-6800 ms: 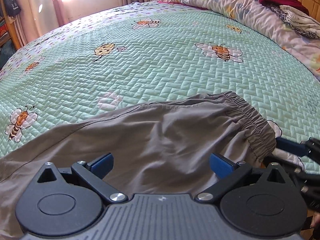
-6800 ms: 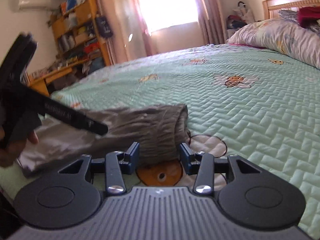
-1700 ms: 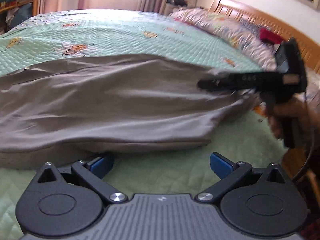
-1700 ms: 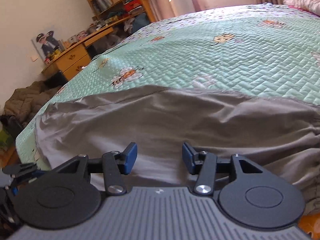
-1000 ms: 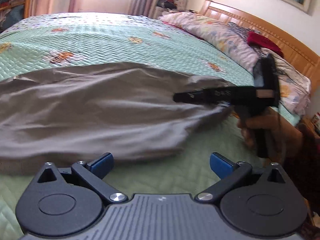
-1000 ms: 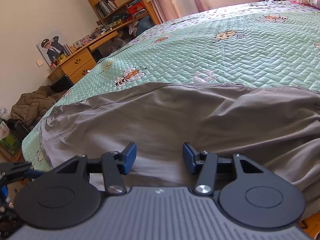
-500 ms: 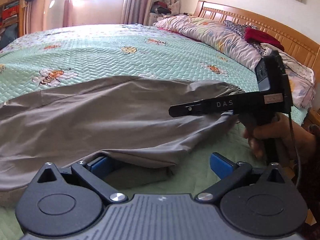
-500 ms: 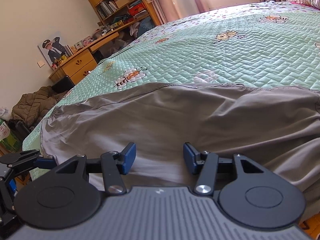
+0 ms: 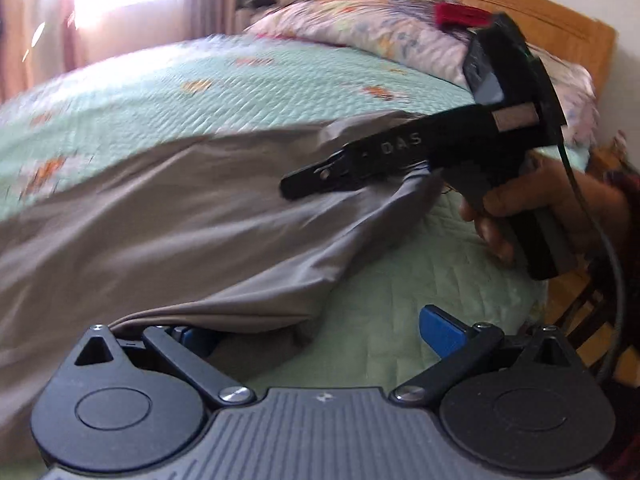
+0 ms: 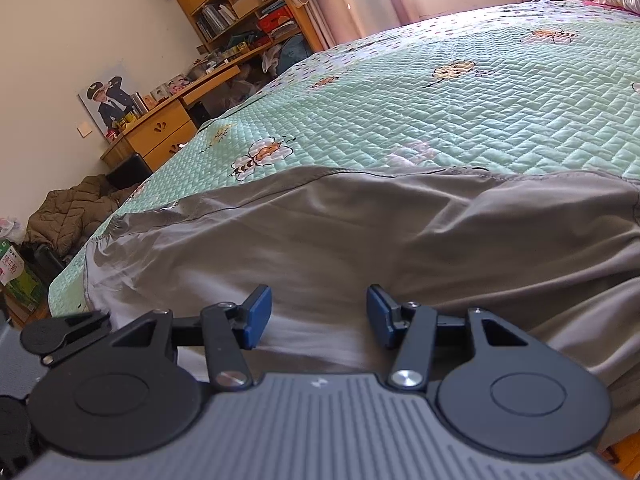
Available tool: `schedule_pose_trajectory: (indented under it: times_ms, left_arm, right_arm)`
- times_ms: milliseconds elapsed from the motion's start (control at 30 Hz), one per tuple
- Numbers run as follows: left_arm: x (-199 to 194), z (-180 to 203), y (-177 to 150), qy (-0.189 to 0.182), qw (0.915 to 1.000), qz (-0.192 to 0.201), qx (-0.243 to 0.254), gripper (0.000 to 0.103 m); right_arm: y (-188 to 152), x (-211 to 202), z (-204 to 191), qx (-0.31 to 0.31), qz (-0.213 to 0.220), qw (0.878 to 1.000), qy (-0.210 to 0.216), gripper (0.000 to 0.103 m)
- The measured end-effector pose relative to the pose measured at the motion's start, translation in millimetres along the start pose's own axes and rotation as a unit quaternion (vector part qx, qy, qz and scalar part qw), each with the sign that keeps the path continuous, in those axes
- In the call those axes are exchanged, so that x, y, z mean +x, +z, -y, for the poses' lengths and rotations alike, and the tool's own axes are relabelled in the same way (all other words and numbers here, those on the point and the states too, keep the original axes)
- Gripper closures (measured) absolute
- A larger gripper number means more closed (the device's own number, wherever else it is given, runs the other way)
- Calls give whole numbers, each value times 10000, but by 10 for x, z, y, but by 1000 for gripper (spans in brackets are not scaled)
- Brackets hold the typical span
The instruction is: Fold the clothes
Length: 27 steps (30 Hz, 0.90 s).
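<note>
1. Since half a second ago, the left gripper (image 9: pixel 320 330) has slid in under the near fold of the grey trousers (image 9: pixel 168 216), and the view has rolled so the bed tilts; the right gripper (image 10: pixel 318 314) has kept its place.
2. At far left in the left wrist view, the trousers lie as a broad, smooth, slightly glossy sheet of thin woven cloth across the quilted bedspread (image 9: pixel 240 92), mint green with a stitched herringbone texture and bee prints.
3. Left gripper's jaws stand wide apart: the left blue pad is tucked beneath the folded hem, the right pad is bare over the bedspread, and nothing is pinched.
4. Further right, the black, flat-armed right gripper (image 9: pixel 352 164) reaches over the gathered waistband end, held by a hand (image 9: pixel 516 216).
5. In the right wrist view, its jaws stand partly apart over the soft creased cloth, gripping nothing.
6. Far right, a wooden headboard (image 9: pixel 560 28) backs floral pillows (image 9: pixel 360 28).
</note>
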<state>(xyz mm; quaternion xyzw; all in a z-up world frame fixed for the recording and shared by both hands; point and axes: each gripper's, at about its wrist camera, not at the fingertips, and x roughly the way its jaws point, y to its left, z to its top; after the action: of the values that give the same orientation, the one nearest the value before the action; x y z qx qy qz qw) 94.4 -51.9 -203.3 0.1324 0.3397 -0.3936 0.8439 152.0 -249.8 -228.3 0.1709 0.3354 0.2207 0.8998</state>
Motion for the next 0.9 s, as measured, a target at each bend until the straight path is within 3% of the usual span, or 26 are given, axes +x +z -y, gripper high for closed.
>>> schedule_pose_trajectory:
  times_ms: [67,167,200,267,367,500,667,733,900]
  left_arm:
    - [54,4,46,-326,9994,-96,108,2]
    - [44,73,111,-1171,9928,-208,126,2]
    - [36,106,119,-1185,9925,-212,200,2]
    - [25,107,121,-1102,9934,-205,241,6]
    - [0,23,118,-1065,9942,-164,65,21]
    - [-34,-17,124,-814,9966,-87,134,49]
    - [-70,1,81,-423,9979,-53,496,73]
    - [-85,9,69,-220,9982,-58,550,92]
    - [-126,-72,100,-245,9996,-107,17,95]
  right_arm:
    - [12,8,33,19,-25,10000,71,48]
    - [13,8,103,161,-10,9996,228,48]
    - [11,4,123,217,3,9994,273,48]
    - [1,-3,150,282,37,9990,343,48]
    - [-11,-9,151,270,71,9989,368,48]
    - [2,-6,141,267,60,9989,373,48]
    - [-11,-6,152,250,79,9989,380,48]
    - [-10,0,143,220,75,9990,369,48]
    - [13,29,131,146,-6,9993,332,48]
